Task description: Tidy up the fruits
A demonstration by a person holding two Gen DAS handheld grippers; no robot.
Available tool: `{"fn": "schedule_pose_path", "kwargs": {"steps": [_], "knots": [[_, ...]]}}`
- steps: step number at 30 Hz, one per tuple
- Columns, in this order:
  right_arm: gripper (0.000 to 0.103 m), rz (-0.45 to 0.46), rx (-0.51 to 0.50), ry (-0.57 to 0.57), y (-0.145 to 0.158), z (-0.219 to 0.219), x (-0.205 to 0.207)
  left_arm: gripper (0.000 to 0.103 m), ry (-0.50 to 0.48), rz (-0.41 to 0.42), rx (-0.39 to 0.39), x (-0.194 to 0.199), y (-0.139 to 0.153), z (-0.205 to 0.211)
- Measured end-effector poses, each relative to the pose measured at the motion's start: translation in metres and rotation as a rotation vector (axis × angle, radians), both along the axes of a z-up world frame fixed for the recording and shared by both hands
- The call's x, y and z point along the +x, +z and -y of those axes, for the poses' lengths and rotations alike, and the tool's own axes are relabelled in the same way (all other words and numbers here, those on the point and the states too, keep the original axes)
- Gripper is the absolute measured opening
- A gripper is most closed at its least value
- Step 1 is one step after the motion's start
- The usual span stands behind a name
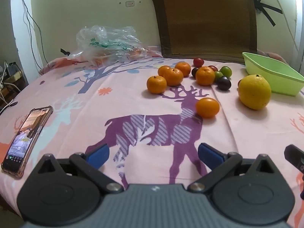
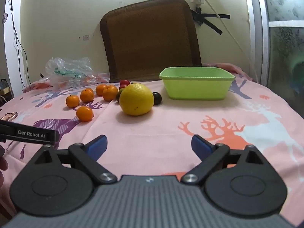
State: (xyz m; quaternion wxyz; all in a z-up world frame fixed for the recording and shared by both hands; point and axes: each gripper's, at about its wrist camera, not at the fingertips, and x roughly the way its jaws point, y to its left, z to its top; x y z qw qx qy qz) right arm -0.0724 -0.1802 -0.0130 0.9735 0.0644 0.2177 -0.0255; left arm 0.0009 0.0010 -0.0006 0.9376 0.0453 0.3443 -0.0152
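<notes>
Across the middle of both frames the fruit lies loose on the pink deer-print cloth [image 2: 152, 131], and none of it sits in the green basin [image 2: 196, 88], whose interior appears empty in the right wrist view. By that showing the sorting has hardly begun; every piece is left to move.

The large yellow citrus [image 2: 136, 99] sits centre-frame, just left of the basin and closest to it. Left of it are the mandarins [image 1: 172, 76], four bunched together in the left wrist view, a fifth touching the small fruits and one stray mandarin [image 1: 207, 107] lower down, apart from the rest. Small dark, red and green fruits [image 1: 221, 75] huddle behind the citrus, partly hidden by it in the right wrist view.

The left gripper [image 1: 153, 153] and the right gripper [image 2: 149, 145] both hover low at the bottom of their frames, tongs spread apart, holding nothing, well short of any fruit.

Off to the side lie a phone [image 1: 26, 138] at lower left, a crumpled plastic bag [image 1: 108, 41] at upper left, and a brown cushion [image 2: 150, 39] propped against the wall. None of these blocks the way to the basin; the citrus itself screens the small fruits.
</notes>
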Motion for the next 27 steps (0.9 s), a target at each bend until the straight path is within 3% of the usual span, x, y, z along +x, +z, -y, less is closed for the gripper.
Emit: {"fn": "schedule_pose_path", "kwargs": {"steps": [12,27], "knots": [[0.092,-0.063,0.041,-0.003,-0.008,0.004,0.007,0.103,0.004,-0.020,-0.005,0.002,-0.008,-0.005],[0.094,-0.077,0.021,0.004,-0.008,0.003,0.008,0.103,0.015,-0.038,-0.012,0.006,-0.010,-0.005]]}}
